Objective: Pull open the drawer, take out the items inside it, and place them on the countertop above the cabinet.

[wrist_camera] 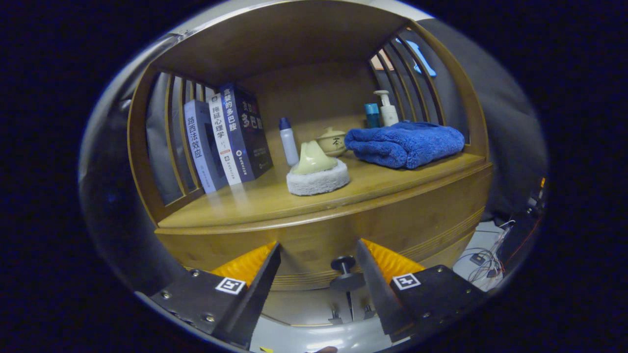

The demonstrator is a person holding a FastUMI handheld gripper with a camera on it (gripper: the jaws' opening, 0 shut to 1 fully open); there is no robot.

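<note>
Between the fingers [318,267], which stand apart and grip nothing, sits the dark round knob [343,264] of the drawer [338,235]. The knob lies nearer the right finger than the left, just ahead of the tips, so the fingers look lined up to close on it for the pull. The drawer front appears flush with the wooden cabinet, so it seems shut, and whatever lies inside is hidden.

Above the drawer runs the bench [255,201], the cabinet's top shelf, where the things from the drawer are meant to go. Near its front edge stands a pale green scrubber [316,171] on a white fluffy pad. Just behind it are a small lidded pot [332,141] and a slim white bottle with a blue cap [288,137].

To the left, three books [226,135] lean upright against the slatted side. To the right lies a folded blue towel [405,143], and behind it, in the far corner, stand a pump bottle [387,109] and a small blue container [372,115]. Bare wood shows at the near left of the bench, which I judge the likeliest spot to set things down.
</note>
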